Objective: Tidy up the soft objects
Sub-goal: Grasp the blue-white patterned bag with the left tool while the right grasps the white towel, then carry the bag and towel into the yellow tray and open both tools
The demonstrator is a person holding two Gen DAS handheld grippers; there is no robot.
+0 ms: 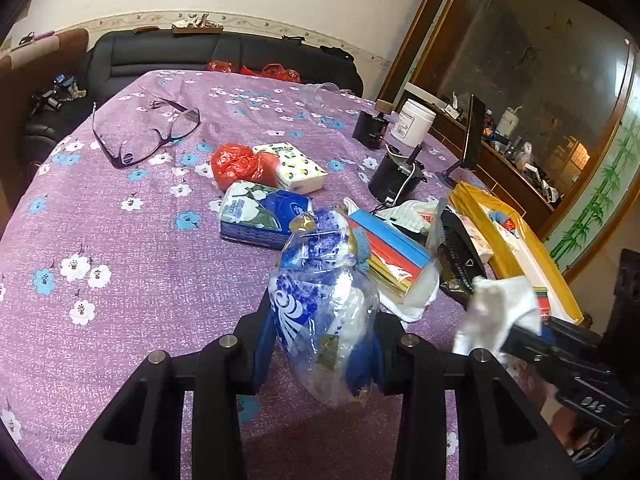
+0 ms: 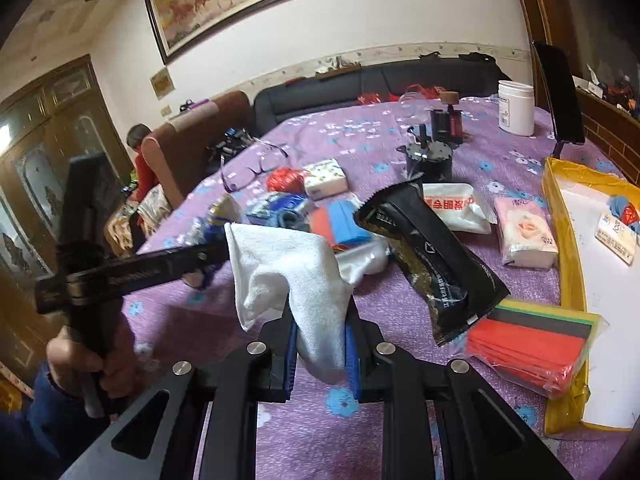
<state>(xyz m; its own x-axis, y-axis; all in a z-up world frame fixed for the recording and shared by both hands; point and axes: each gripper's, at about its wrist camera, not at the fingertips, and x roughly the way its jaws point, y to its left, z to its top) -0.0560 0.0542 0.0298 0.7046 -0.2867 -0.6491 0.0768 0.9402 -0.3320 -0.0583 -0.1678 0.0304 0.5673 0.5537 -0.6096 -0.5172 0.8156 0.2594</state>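
My left gripper (image 1: 320, 336) is shut on a crumpled blue-and-white plastic pack (image 1: 320, 280), held upright above the purple flowered tablecloth (image 1: 140, 260). My right gripper (image 2: 320, 340) is shut on a white cloth (image 2: 288, 276), which drapes over its blue pads just above the table. In the left wrist view the same cloth (image 1: 496, 316) hangs at the right. Loose on the table lie a blue-green tissue pack (image 1: 260, 216), a white dotted tissue pack (image 1: 296, 168), a red plastic bag (image 1: 236, 164), a pink tissue pack (image 2: 524, 232) and a black pouch (image 2: 432, 264).
A yellow-rimmed tray (image 2: 560, 240) at the right holds a few small items. A pack of coloured sheets (image 2: 532, 344) leans on its rim. Purple glasses (image 1: 148, 136), a black motor (image 1: 394, 178), a white jar (image 1: 412, 122) and a phone stand (image 1: 472, 136) stand farther back. A person sits beyond the table's left.
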